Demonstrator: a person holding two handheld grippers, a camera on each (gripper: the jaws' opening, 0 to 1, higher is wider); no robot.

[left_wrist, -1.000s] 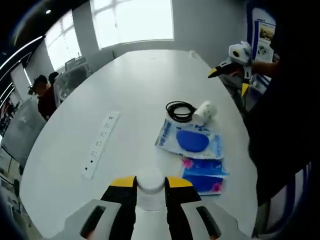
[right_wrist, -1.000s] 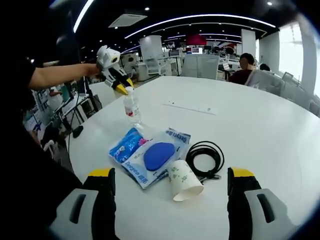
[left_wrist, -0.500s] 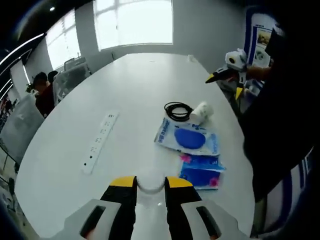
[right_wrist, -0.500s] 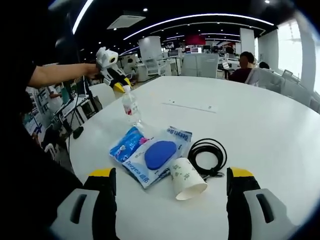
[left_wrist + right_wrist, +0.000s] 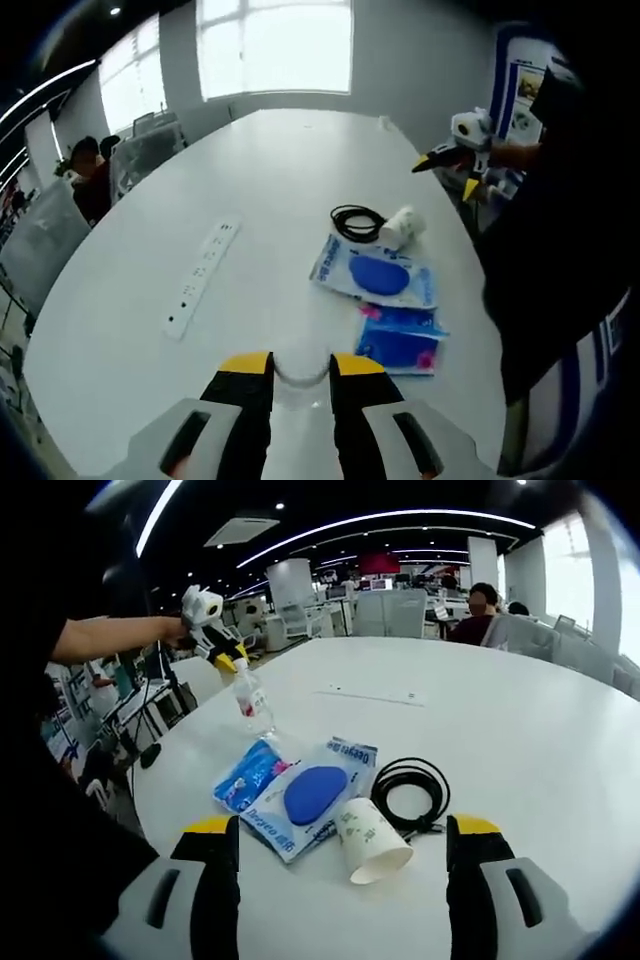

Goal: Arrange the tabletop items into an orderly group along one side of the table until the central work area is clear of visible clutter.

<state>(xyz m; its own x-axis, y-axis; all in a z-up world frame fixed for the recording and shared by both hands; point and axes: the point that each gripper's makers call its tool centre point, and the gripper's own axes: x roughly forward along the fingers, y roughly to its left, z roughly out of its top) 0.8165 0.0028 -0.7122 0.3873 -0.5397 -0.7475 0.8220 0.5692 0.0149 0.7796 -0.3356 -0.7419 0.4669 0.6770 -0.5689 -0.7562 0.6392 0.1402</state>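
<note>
A large white oval table (image 5: 280, 190) is seen stretching ahead of both grippers. In the left gripper view, the left gripper (image 5: 300, 375) is closed around the cap of a clear water bottle (image 5: 254, 705), whose base stands on the table near the edge by the person. In the right gripper view that bottle is seen ahead and to the left of the right gripper (image 5: 340, 852), whose jaws are spread wide with nothing between them, held above the table edge.

Just ahead of the right gripper, a white pouch with a blue oval (image 5: 312, 795) lies flat, partly overlapping a smaller blue packet (image 5: 243, 776) to its left. A white power strip (image 5: 203, 277) lies ahead and to the left of the left gripper, well apart from the rest. A coiled black cable (image 5: 410, 786) rests ahead and slightly right of the right gripper, touching a paper cup (image 5: 368, 841) tipped on its side, nearest its jaws.
</note>
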